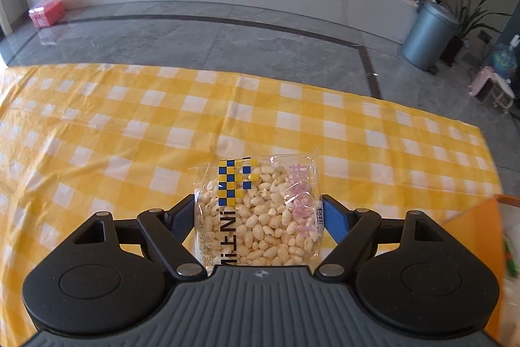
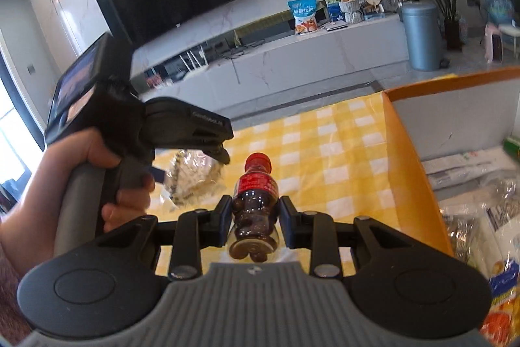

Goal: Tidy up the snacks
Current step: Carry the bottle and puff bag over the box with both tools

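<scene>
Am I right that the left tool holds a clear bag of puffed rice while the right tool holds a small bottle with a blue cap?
Not quite: the small bottle in the right tool has a red cap, as the right wrist view shows. The left tool does hold the clear bag of puffed rice.

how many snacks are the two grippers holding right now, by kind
Clear bag of puffed rice, held in the left gripper: 1
Small bottle with a red cap, full of brown candies, held in the right gripper: 1
Total: 2
</scene>
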Demonstrator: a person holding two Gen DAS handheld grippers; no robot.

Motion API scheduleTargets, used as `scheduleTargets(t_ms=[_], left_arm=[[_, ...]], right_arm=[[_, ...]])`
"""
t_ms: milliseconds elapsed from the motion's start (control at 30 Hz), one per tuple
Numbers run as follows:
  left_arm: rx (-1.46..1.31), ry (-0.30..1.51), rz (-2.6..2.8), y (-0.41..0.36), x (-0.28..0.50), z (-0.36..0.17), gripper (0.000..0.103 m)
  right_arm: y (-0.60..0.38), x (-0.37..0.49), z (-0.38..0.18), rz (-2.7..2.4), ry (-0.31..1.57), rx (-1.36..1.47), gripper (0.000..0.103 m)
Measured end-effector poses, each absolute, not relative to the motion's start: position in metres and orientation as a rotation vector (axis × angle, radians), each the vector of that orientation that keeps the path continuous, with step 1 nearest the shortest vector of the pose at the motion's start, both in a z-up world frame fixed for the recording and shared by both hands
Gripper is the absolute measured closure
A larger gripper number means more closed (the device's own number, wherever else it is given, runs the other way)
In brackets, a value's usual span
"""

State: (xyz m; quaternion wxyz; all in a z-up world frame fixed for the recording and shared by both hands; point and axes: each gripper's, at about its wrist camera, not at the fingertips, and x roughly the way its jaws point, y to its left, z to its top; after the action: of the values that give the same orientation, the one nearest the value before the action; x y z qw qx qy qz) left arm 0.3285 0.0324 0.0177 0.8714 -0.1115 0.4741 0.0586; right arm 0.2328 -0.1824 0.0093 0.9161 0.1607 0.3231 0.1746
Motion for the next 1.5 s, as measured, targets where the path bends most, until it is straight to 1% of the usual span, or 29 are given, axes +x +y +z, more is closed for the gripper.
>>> scheduleTargets(t_ms=[133,267,367,467,567,733,967,1067,1267,1400,1500], left_arm=[[-0.249,0.936,0.074,0.025,0.301,0.044,0.011],[-0.255,0.874,0.026,0.018,0.274,0.07,0.011],[-0.298,0.804,0.0,0.012,0.253,0.089,0.011],[-0.348,0.749,-0.073,0.003,0.233,0.104,0.011],[-0.381,0.735,-0.152,-0.009,0.22,0.111,0.011],[-0.498,0.717,-0.335,-0.02,0.212,0.103,0.011],[-0.562,0.731,-0.39,-0.036,0.227,0.067,0.011],[-0.518,0.692,-0.421,-0.047,0.225,0.059,0.011],[-0.496,0.672,-0.37,-0.064,0.223,0.042,0.011],[-0.497,0.707,-0.354,-0.064,0.225,0.027,0.011],[-0.51,0.702,-0.341,-0.055,0.223,0.024,0.011]], right_arm=[[-0.193,0.223,0.024,0.451,0.666,0.432,0.073],[-0.207,0.203,0.053,0.428,0.607,0.41,0.073],[-0.231,0.186,0.07,0.386,0.574,0.422,0.073],[-0.261,0.171,0.074,0.339,0.582,0.458,0.073],[-0.294,0.161,0.078,0.268,0.571,0.475,0.073],[-0.347,0.16,0.085,0.083,0.541,0.458,0.073],[-0.381,0.208,0.052,0.004,0.667,0.451,0.073],[-0.388,0.226,0.045,0.031,0.684,0.451,0.073],[-0.378,0.269,0.03,0.034,0.77,0.181,0.073],[-0.372,0.295,0.019,0.045,0.81,0.071,0.073],[-0.367,0.315,-0.001,0.015,0.864,0.039,0.073]])
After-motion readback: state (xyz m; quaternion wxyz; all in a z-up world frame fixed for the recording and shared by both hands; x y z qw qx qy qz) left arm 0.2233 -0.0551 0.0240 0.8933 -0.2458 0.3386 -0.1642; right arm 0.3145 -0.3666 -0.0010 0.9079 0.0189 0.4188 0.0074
